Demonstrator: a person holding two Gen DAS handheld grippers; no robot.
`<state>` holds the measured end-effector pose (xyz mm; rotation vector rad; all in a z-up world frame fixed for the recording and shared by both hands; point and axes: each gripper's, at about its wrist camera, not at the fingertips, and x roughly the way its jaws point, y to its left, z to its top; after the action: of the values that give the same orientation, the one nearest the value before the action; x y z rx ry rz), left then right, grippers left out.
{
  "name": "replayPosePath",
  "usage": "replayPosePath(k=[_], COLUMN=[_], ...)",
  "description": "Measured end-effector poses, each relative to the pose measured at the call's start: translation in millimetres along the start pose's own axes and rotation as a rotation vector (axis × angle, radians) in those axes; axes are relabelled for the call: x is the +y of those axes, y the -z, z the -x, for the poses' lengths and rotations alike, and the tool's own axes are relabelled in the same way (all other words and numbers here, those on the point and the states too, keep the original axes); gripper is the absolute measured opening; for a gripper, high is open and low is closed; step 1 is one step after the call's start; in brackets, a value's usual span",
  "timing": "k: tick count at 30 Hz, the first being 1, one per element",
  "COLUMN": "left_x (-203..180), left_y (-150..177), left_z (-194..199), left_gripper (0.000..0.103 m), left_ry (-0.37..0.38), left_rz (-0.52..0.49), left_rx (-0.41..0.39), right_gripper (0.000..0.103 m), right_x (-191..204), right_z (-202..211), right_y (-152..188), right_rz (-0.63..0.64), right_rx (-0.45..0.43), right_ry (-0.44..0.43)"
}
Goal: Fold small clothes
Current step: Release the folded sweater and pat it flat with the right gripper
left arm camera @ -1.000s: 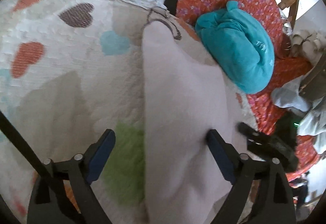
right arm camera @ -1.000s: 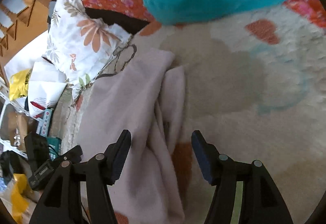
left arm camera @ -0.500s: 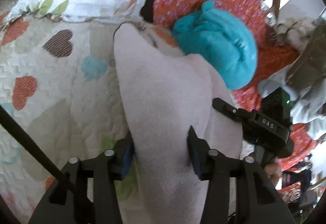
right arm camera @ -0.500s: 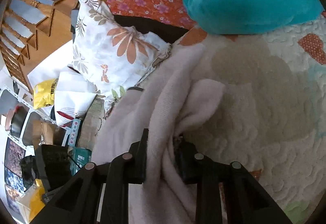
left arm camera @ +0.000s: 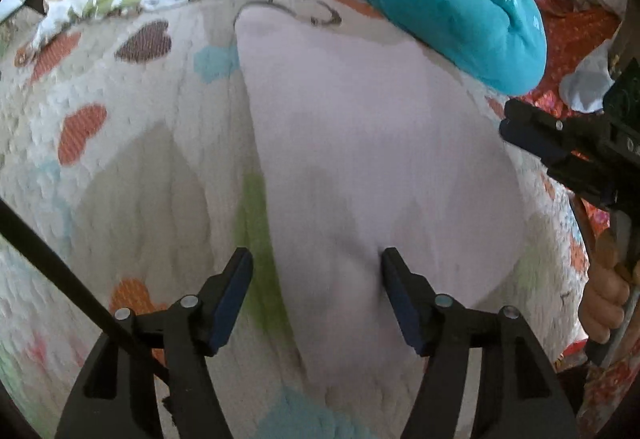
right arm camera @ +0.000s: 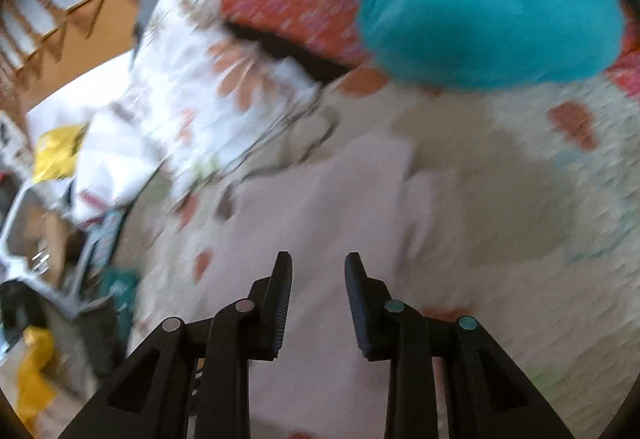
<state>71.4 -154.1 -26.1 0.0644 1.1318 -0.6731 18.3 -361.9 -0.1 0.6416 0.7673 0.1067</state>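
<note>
Right tongs (left arm camera: 516, 129) maybe lettered "DA".

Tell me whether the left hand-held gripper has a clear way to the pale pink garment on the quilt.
Probably yes. The left hand-held gripper hangs right over the pale pink garment, its jaws opening with cloth below them. Nothing lies between; the teal bundle sits beyond, at the far edge.
</note>
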Motion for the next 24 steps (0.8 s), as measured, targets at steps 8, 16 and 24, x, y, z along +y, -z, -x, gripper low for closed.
replayPosePath(k=[8,16,24], left_x=[1,-21,-24], left_y=[28,61,85], left_z=[12,62,126], left_gripper=[0.065,0.069,0.099], left_ry=[0.008,-0.165,-0.368], left_rz=[-0.039,-0.145,-0.091], left_rx=[-0.007,-0.208,-0.527], right_gripper=[0.014,0.026,0.044], right_x=[-32,-13,36], right_z=[2,25,41], right_y=[48,64,85], right_rz=[0.012,0.073,0.198], right_rx=[0.148,0.087,-0.005], right_ry=[0.115,0.273,0.390])
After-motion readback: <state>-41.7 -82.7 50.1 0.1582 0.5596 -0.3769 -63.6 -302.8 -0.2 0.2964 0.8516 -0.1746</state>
